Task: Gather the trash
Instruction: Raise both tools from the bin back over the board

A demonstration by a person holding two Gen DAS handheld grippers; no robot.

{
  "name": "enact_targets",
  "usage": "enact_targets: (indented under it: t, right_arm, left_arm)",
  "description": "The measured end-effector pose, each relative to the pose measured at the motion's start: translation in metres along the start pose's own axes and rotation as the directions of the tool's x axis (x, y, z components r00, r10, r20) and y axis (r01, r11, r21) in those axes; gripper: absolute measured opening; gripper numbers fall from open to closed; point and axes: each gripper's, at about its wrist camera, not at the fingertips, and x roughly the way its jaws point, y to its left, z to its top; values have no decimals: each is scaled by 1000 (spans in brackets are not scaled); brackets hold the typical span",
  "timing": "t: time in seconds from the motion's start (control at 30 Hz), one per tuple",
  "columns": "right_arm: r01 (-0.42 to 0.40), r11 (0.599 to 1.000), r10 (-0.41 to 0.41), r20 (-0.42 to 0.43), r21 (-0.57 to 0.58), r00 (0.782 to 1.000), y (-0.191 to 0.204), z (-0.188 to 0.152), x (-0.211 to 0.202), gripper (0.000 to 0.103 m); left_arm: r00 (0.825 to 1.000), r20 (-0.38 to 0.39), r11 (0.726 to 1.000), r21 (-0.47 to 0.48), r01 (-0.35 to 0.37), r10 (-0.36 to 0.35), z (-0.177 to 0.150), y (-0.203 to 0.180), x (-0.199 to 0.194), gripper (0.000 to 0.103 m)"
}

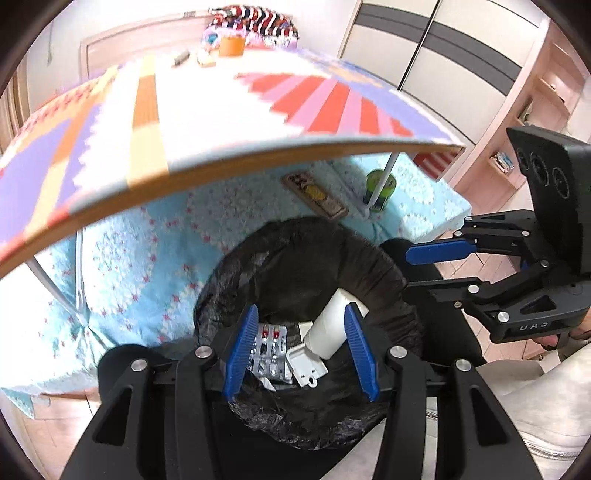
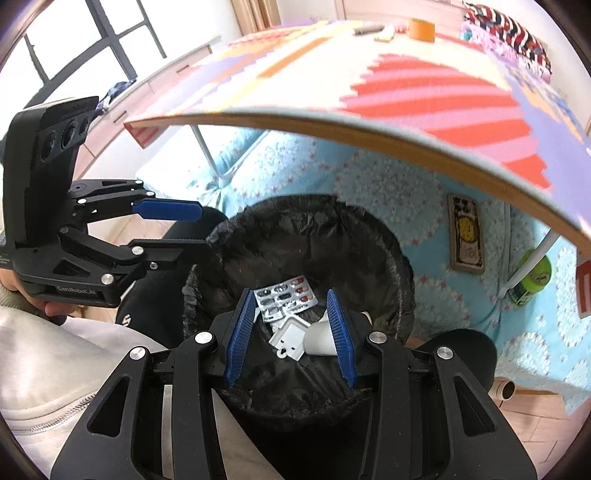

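A black-lined trash bin (image 1: pixel 380 273) (image 2: pixel 369 236) stands on the floor below the table edge. Inside lie a pill blister pack (image 1: pixel 267 352) (image 2: pixel 286 297), a white plastic piece (image 1: pixel 306 365) (image 2: pixel 290 338) and a white tube (image 1: pixel 332 328) (image 2: pixel 319 338). My left gripper (image 1: pixel 301 354) is open and empty above the bin mouth; it also shows in the right wrist view (image 2: pixel 192 227) at the bin's left rim. My right gripper (image 2: pixel 291 336) is open and empty above the bin; in the left wrist view (image 1: pixel 417 269) it hovers at the bin's right rim.
A table with a colourful patterned cloth (image 1: pixel 221 110) (image 2: pixel 406 85) overhangs the bin; an orange tape roll (image 1: pixel 231 46) (image 2: pixel 421 27) and small items sit at its far end. A blue bedspread (image 1: pixel 140 251), a mousetrap-like board (image 1: pixel 316 195) (image 2: pixel 465 234) and a green can (image 1: pixel 380 190) (image 2: pixel 532 280) lie behind the bin.
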Motion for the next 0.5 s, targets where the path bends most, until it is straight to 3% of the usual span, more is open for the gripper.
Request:
enact_targets:
  t: [0.5]
  right_arm:
    - [65, 995, -50, 177, -78, 983, -6, 56, -54, 40]
  left_arm:
    - [981, 185, 995, 60, -74, 62, 61, 10, -59, 47]
